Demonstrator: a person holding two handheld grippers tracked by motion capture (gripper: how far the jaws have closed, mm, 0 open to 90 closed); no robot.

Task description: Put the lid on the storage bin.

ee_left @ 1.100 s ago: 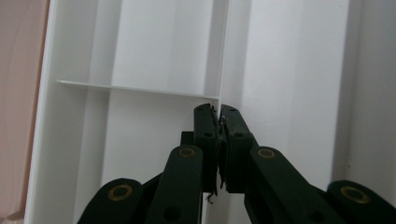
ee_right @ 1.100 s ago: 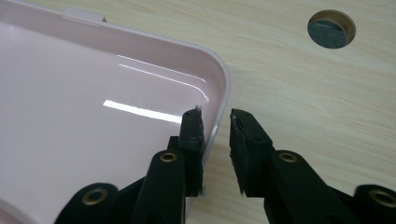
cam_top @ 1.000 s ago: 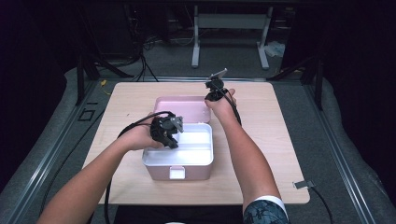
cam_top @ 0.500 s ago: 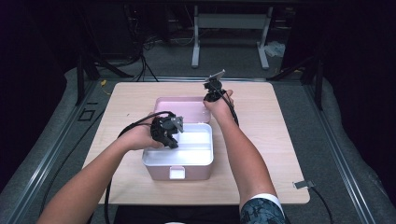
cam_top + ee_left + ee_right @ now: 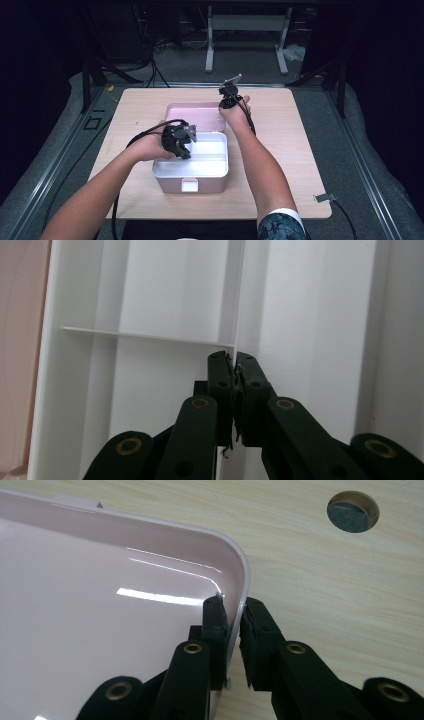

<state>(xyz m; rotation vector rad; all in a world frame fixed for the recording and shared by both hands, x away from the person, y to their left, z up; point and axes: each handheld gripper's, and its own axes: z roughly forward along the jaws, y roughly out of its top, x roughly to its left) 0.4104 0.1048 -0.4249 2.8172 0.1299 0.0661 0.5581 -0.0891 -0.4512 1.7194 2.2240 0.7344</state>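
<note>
On the wooden table, the right gripper is just closing on the open pink lid's thin rim while the left gripper is pinching the white tray's divider, so the glossy rim is risking a slip.

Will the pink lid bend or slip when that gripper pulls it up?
Probably not bend much: the pink lid looks like hard, thin plastic. Its shiny surface may be slippery, though the right gripper pinches its rim at a corner.
</note>
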